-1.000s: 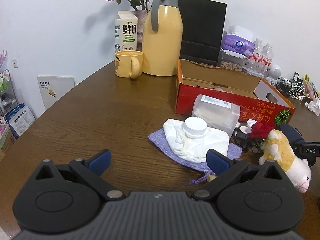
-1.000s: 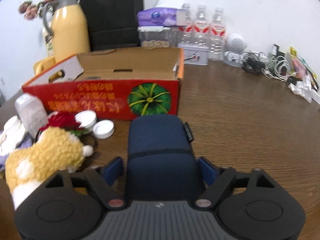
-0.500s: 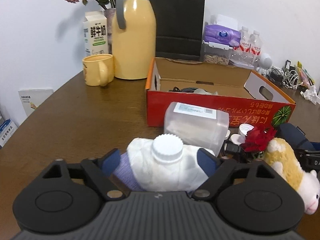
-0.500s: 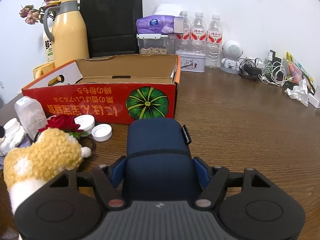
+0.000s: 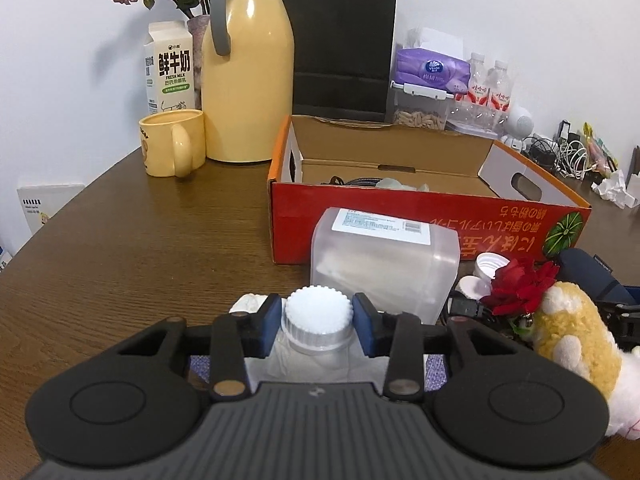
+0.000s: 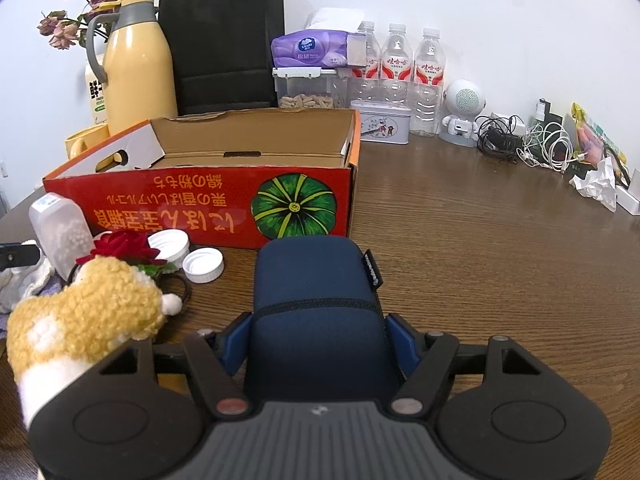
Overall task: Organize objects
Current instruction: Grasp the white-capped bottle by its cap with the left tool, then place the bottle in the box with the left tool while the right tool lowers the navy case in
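A white soft pouch with a ribbed white cap (image 5: pixel 318 310) lies on a purple cloth bag (image 5: pixel 436 368) in the left wrist view. My left gripper (image 5: pixel 316 320) is closing on it, and its blue pads (image 5: pixel 270 322) stand against both sides of the cap. My right gripper (image 6: pixel 320 340) is shut on a navy blue zip case (image 6: pixel 316 280) that rests on the table. The open red cardboard box (image 5: pixel 400 216) stands just behind both. A clear plastic container (image 5: pixel 384 264) sits between the pouch and the box.
A yellow plush toy (image 6: pixel 88 312), a red rose (image 6: pixel 120 246) and loose white lids (image 6: pixel 202 266) lie between the grippers. A yellow thermos (image 5: pixel 248 72), mug (image 5: pixel 172 144), milk carton (image 5: pixel 170 68) and black bag (image 5: pixel 340 40) line the back; water bottles (image 6: pixel 396 68) and cables (image 6: pixel 532 144) are at right.
My left gripper has come forward over the pouch, and its wide jaws have narrowed onto the cap. The right gripper has kept still on the navy case.
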### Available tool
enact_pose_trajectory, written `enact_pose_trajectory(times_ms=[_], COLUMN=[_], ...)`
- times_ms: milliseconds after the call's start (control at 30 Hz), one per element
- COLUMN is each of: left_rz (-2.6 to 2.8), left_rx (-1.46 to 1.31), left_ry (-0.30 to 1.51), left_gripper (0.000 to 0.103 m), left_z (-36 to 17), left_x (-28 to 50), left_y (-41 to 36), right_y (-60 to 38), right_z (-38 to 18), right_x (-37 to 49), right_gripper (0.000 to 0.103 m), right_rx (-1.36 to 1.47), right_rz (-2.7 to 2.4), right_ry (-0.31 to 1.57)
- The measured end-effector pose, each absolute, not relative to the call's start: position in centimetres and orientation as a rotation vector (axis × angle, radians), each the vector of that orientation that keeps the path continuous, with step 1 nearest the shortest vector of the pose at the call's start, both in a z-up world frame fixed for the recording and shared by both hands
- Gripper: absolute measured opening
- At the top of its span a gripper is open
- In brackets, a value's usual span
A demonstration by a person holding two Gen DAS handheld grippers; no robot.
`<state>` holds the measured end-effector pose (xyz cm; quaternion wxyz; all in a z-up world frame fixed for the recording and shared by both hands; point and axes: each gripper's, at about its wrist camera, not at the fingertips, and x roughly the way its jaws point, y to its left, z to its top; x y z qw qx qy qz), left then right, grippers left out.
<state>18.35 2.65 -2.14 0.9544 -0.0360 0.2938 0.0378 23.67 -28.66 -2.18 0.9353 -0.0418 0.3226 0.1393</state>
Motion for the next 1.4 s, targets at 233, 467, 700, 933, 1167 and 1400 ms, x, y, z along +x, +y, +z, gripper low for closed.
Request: enact_pose_trajectory(times_ms=[233,467,700,933,1167,1400], left_rz=[0.085,0.091,0.102,0.093,0.062,0.027], left_rx=[-0.064,-0.072,-0.092,-0.116,-0.102,-0.079], left_ry=[0.577,0.552,0.512,0.471,0.391,0.332], left_gripper=[0.039,0.039,0.039,0.039,0.039,0.039], left_z=[-2.1,-2.0,-1.6,0.0,3.7,6.9], left_x=[17.9,17.5,16.7,15.8,16.9,21.4], left_y=[2.5,2.6,3.0,3.1,2.4,1.3], right_y=[-28.8,-29.2,-29.4,-29.5,-27.9,-24.0], right_z=[-2.1,-1.7,-1.1,0.2,3.8,7.0], right_x=[23.5,22.7,20.8,19.5,20.0,24.4], right_gripper=[0.066,0.062,0.061,0.061,0.061,0.061], right_rx=[-0.081,-0.056,-0.042,-0.036,-0.072,-0.087], right_rz=[0.282,0.268,0.267,0.280,0.338,0.377], right_ry=[0.644,0.608,0.536,0.475,0.379,0.351])
